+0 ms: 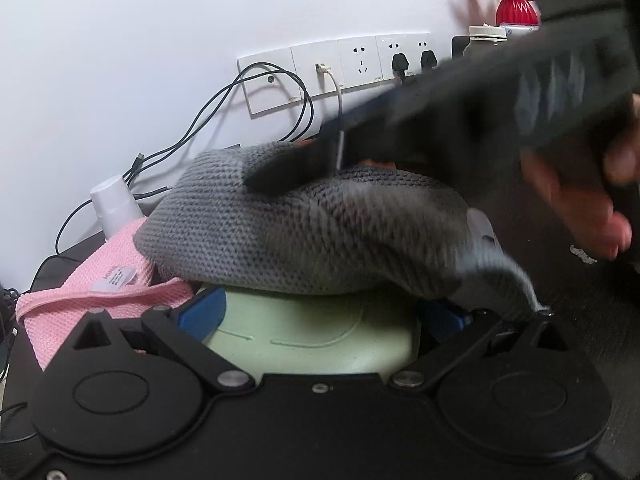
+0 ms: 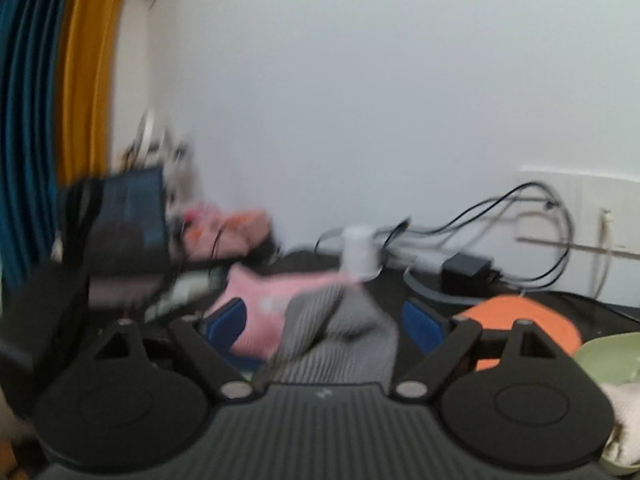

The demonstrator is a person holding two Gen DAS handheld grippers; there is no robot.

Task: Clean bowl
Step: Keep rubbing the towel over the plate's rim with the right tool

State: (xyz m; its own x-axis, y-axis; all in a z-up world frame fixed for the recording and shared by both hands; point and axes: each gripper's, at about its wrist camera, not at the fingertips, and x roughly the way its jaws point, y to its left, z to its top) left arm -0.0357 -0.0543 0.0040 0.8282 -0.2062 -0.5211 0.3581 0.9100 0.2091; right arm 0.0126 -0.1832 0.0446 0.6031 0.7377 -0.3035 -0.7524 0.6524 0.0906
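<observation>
My left gripper (image 1: pixel 320 316) is shut on a pale green bowl (image 1: pixel 312 344), held between its blue pads (image 1: pixel 200 314). A grey knitted cloth (image 1: pixel 280 236) is draped over the bowl's top. My right gripper (image 1: pixel 280 172) reaches in from the upper right, blurred, with a finger lying on the cloth. In the right wrist view the right gripper (image 2: pixel 324 324) has its blue pads wide apart. The grey cloth (image 2: pixel 336 336) lies bunched between them, with a gap showing on the left side. The green bowl's rim (image 2: pixel 608 356) shows at the lower right.
A pink cloth (image 1: pixel 100 280) and a white cup (image 1: pixel 114 204) lie to the left. The wall behind carries sockets (image 1: pixel 360 64) with cables (image 1: pixel 192 128), and a red vase (image 1: pixel 516 4) stands far right. A hand (image 1: pixel 580 208) grips the right tool. An orange round thing (image 2: pixel 520 320) sits behind the bowl.
</observation>
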